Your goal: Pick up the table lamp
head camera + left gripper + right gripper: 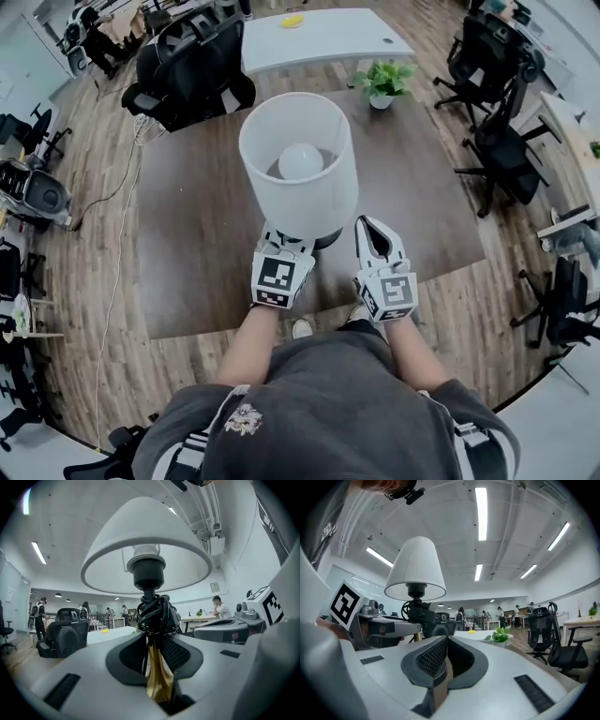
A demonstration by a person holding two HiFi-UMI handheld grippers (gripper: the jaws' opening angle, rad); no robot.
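ok so the table lamp (pixel 298 164) stands upright, long axis vertical, over the middle of the bench (pixel 197 244) a bit in from its near edge. The left claw (pixel 279 246) comes in level from the near side and is clamped on the thin stem (pixel 158 677) under the shade (pixel 145 541), so the lamp sits straight ahead of it. The right claw (pixel 375 234) is just beside it, lamp off to its left, jaws together on nothing. So the left hand carries everything.

Stem is smooth, shiny brass and tapers, so it looks slippery to me. A black cord bundle (pixel 154 613) is wrapped right above the grip. The shade is a matte white drum with a round bulb (pixel 300 161) inside, so it's probably top-heavy. Can't tell if the dark base is clear of the bench
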